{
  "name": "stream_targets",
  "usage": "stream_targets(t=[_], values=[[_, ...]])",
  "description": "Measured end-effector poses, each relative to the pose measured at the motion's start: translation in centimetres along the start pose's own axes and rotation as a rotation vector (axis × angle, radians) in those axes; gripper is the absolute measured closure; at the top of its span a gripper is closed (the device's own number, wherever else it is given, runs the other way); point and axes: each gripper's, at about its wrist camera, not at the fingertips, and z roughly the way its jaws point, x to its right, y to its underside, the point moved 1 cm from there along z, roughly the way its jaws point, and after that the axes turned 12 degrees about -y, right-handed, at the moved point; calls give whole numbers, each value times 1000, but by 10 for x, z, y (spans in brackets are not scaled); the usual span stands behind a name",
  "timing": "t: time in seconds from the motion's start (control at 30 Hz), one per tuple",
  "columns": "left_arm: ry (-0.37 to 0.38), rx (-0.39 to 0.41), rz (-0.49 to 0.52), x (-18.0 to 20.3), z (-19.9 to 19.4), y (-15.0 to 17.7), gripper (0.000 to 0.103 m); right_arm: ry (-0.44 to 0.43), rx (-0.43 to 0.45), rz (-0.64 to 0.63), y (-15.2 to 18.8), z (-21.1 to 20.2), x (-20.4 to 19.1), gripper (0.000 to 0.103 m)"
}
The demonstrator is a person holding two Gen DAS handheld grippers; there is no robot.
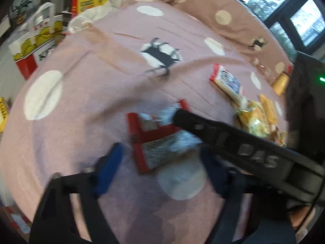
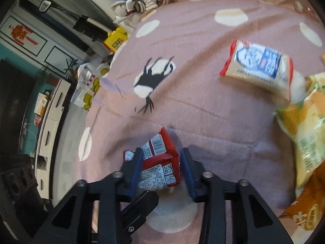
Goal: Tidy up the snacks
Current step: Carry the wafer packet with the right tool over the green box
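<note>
A red-and-white snack packet (image 1: 156,138) (image 2: 160,162) lies crumpled on the pink dotted bedspread (image 1: 91,105). In the right wrist view my right gripper (image 2: 160,168) has its blue pads (image 2: 135,168) pressed against the packet's two sides, shut on it. That gripper's black finger (image 1: 203,126) reaches in from the right in the left wrist view. My left gripper (image 1: 160,158) straddles the same packet, open, and its left blue pad (image 1: 109,168) stands clear of the wrapper. Its right finger is mostly hidden behind the right gripper. A black finger of the left gripper (image 2: 142,205) shows below the packet.
A cream packet with red ends (image 1: 227,81) (image 2: 258,67) lies to the right. Beyond it sit a yellow-green bag (image 1: 254,120) (image 2: 302,132) and orange packets (image 2: 304,213). A printed carrier bag (image 1: 34,40) and a yellow box (image 1: 89,0) stand off the bed's left edge.
</note>
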Motion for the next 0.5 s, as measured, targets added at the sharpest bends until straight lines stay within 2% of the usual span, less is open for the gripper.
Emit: stream_targets(t=[0.2, 0.5], values=[[-15, 21, 8, 1, -8, 4, 47, 12, 50, -27, 8, -16, -9, 69], [44, 99, 116, 41, -39, 20, 47, 37, 193, 28, 30, -76, -1, 69]])
